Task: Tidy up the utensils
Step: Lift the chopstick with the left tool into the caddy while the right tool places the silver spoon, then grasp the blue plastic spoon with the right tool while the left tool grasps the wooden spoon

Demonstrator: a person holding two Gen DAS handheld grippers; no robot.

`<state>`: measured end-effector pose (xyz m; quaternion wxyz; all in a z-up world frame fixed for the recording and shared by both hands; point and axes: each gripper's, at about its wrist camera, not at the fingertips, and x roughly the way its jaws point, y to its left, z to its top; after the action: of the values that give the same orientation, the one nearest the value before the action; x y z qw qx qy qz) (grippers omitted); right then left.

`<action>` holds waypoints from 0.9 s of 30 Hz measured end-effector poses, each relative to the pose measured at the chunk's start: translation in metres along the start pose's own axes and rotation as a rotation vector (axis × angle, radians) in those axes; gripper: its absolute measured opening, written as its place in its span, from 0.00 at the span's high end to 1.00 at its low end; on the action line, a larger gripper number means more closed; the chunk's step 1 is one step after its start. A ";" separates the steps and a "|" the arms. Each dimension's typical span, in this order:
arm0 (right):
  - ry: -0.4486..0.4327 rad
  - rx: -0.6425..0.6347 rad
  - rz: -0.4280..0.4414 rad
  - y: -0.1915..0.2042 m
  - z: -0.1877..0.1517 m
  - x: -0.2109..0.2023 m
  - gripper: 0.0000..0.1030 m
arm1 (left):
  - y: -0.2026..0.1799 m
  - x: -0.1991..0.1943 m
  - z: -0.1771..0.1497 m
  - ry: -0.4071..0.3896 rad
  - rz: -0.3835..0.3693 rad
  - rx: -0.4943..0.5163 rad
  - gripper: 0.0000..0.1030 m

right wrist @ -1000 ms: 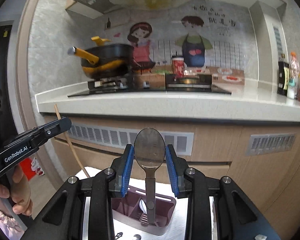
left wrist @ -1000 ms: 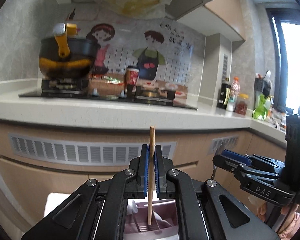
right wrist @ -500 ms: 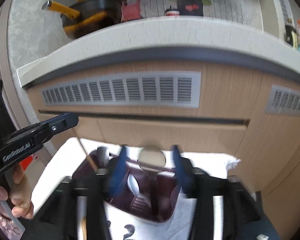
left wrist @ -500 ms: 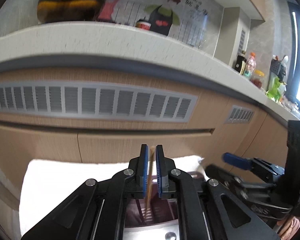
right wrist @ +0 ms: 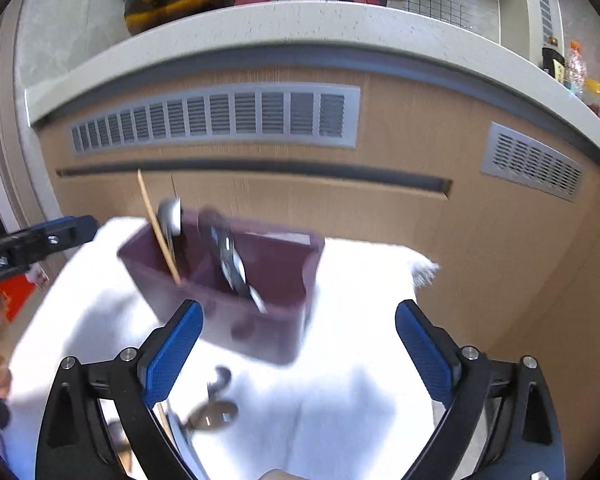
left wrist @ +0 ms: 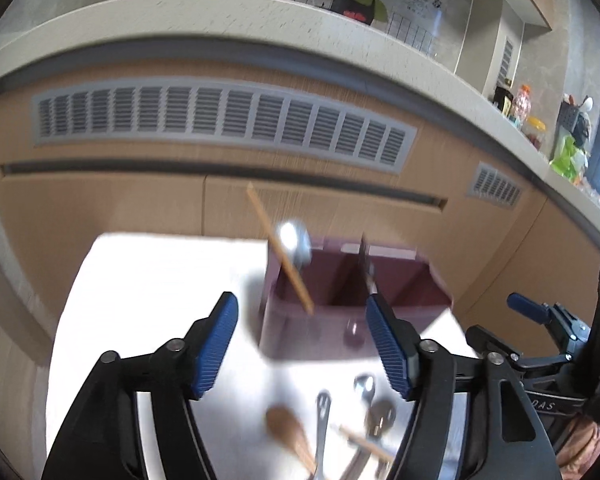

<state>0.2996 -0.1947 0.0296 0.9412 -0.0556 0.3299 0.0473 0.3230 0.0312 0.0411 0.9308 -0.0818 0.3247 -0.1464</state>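
Observation:
A maroon utensil holder (left wrist: 352, 336) (right wrist: 260, 320) stands on a white cloth. Inside it a wooden chopstick (left wrist: 280, 252) (right wrist: 158, 228) leans left beside a metal spoon bowl (left wrist: 294, 240) (right wrist: 170, 212). Another metal spoon (right wrist: 228, 256) stands in the middle compartment. My left gripper (left wrist: 302, 344) hangs just in front of the holder, its jaws opening and its blue pads pressing on nothing. My right gripper (right wrist: 298, 352) is also in front of it, jaws opening wide, with nothing held. Each gripper shows at the edge of the other's view.
Loose utensils lie on the white cloth (left wrist: 160, 280) near me: a wooden spoon (left wrist: 288, 432), a fork (left wrist: 322, 404), a metal spoon (left wrist: 364, 384) and a chopstick (left wrist: 364, 440). A wooden cabinet front with grey vents (right wrist: 220, 116) rises right behind the holder, under a countertop.
Both grippers sank towards the holder and opened. The left let go of the chopstick and the right let go of the spoon; both utensils now stand in the holder.

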 end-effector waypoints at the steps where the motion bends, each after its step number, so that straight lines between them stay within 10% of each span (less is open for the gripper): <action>1: 0.011 -0.012 0.000 0.003 -0.007 -0.002 0.05 | 0.002 -0.004 -0.009 0.015 0.009 -0.001 0.29; 12: 0.129 -0.222 0.202 0.057 -0.078 -0.009 0.08 | 0.020 -0.030 -0.110 0.213 0.095 0.003 0.26; 16: 0.210 -0.231 0.240 0.060 -0.089 0.001 0.49 | 0.032 -0.035 -0.126 0.249 0.096 -0.061 0.26; 27: 0.277 -0.197 0.263 0.055 -0.090 0.019 0.79 | 0.038 -0.030 -0.134 0.292 0.081 -0.096 0.26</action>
<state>0.2520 -0.1511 -0.0565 0.8626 -0.1097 0.4543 0.1936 0.2252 0.0696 -0.0547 0.8738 -0.0910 0.4664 -0.1032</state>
